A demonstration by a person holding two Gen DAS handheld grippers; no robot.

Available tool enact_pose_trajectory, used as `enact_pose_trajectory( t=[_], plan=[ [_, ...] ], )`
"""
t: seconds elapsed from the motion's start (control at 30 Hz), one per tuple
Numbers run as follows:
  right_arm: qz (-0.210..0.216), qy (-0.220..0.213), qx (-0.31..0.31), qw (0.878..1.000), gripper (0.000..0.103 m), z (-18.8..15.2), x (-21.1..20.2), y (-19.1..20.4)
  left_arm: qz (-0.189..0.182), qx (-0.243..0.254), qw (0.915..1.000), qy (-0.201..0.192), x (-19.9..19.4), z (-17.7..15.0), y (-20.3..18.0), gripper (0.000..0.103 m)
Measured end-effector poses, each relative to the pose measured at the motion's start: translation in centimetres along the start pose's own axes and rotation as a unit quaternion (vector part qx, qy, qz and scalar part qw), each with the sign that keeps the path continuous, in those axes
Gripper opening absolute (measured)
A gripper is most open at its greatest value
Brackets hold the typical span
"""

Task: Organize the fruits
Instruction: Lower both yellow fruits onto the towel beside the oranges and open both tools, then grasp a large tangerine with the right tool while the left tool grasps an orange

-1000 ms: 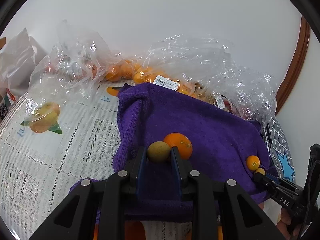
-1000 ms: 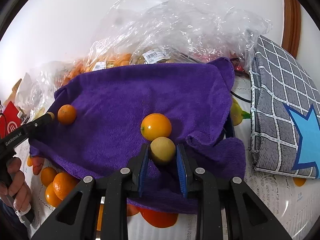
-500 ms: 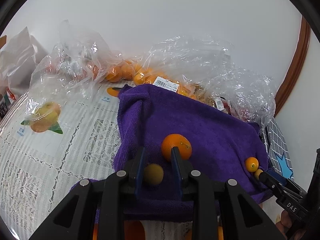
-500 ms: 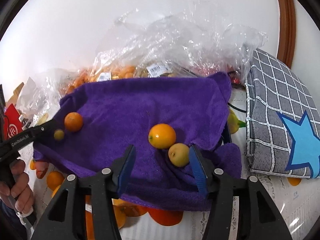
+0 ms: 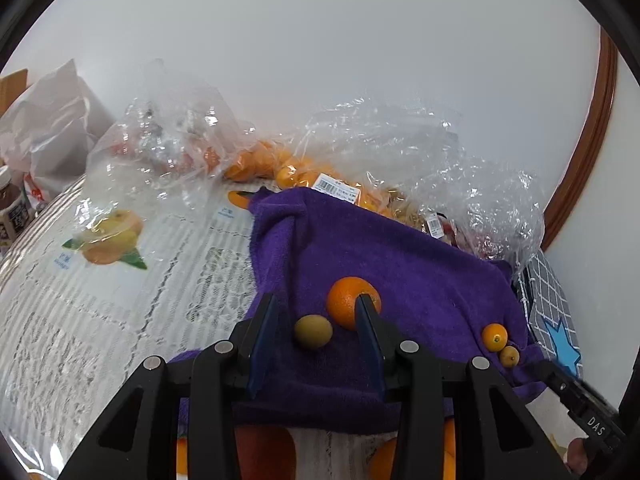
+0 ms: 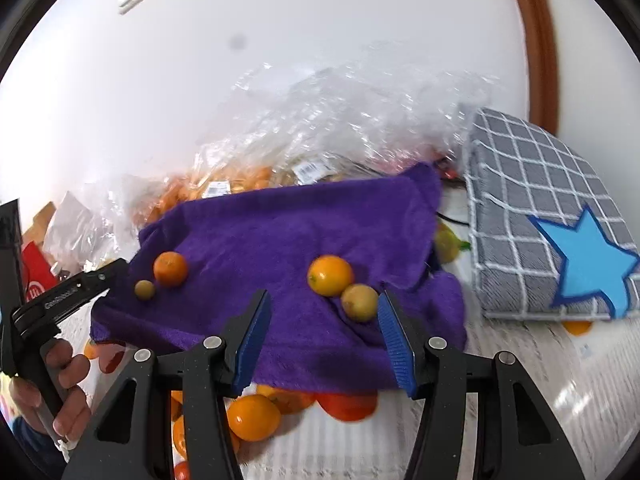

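A purple towel (image 5: pixel 400 264) is spread over the table. My left gripper (image 5: pixel 316 312) hovers low over its near edge and its jaws are opening. A small greenish-yellow fruit (image 5: pixel 313 332) lies loose on the towel between them, touching neither pad. An orange (image 5: pixel 348 300) sits just behind it. In the right wrist view, my right gripper (image 6: pixel 324 300) is open above the towel (image 6: pixel 280 232). A small yellow fruit (image 6: pixel 359 302) lies by its right finger, next to a yellow-orange fruit (image 6: pixel 330 275). The left gripper (image 6: pixel 68 292) shows at the left edge.
Crumpled clear bags (image 5: pixel 400 152) holding oranges line the wall behind the towel. A grey checked cushion with a blue star (image 6: pixel 560 240) lies on the right. Several oranges (image 6: pixel 252 416) sit at the towel's front edge. A white bag (image 5: pixel 48 120) stands far left on the lace tablecloth (image 5: pixel 100 320).
Both grippers have opened and let go of their small fruits, which now rest on the towel. The right gripper has drawn back and risen a little.
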State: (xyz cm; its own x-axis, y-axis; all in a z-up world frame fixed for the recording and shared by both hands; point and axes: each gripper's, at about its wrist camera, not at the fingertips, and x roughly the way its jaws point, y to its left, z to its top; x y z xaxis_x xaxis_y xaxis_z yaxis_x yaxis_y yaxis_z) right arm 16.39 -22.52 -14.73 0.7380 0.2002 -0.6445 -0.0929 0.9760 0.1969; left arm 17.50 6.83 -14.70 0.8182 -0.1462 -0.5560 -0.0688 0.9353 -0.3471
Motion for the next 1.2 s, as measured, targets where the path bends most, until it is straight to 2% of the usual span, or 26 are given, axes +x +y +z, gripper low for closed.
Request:
enact_pose_trajectory(
  t=[0.1,0.27,0.37,0.67,0.8,0.93,1.07,1.2],
  plan=[
    [-0.004,0.024,0.017,1.000,0.055,-0.6,-0.5,-0.3,-0.019,-0.004,0.9998,0.007,-0.8,-0.4,0.4,0.037],
    [0.013,0.046,-0.005,0.999,0.052,-2.5,-1.8,0.9,-0.006,0.024,0.9997,0.006,-2.0,-1.1,0.1,0.038],
    [0.029,0.061,-0.032,0.997,0.047,-4.0,-2.4,2.3,-0.008,0.031,0.9994,0.012,-2.4,-1.3,0.3,0.038],
    [0.085,0.092,-0.048,0.991,0.046,-5.8,-3.1,4.8,-0.014,0.024,0.9994,0.022,-3.8,-1.8,1.5,0.043],
    [0.079,0.103,-0.066,0.989,0.046,-6.4,-2.3,6.5,-0.019,0.020,0.9993,0.026,-3.9,-1.8,1.8,0.044],
    [0.052,0.107,-0.083,0.989,0.051,-6.7,-1.1,7.3,-0.027,0.013,0.9988,0.039,-3.8,-1.9,2.0,0.044],
    [0.052,0.126,-0.084,0.987,0.050,-7.1,0.2,7.5,-0.047,0.021,0.9975,0.049,-3.9,-2.1,1.5,0.044],
    [0.041,0.108,-0.091,0.989,0.043,-7.1,-0.1,7.6,-0.099,0.039,0.9926,0.060,-4.3,-2.7,0.6,0.044]
  ],
)
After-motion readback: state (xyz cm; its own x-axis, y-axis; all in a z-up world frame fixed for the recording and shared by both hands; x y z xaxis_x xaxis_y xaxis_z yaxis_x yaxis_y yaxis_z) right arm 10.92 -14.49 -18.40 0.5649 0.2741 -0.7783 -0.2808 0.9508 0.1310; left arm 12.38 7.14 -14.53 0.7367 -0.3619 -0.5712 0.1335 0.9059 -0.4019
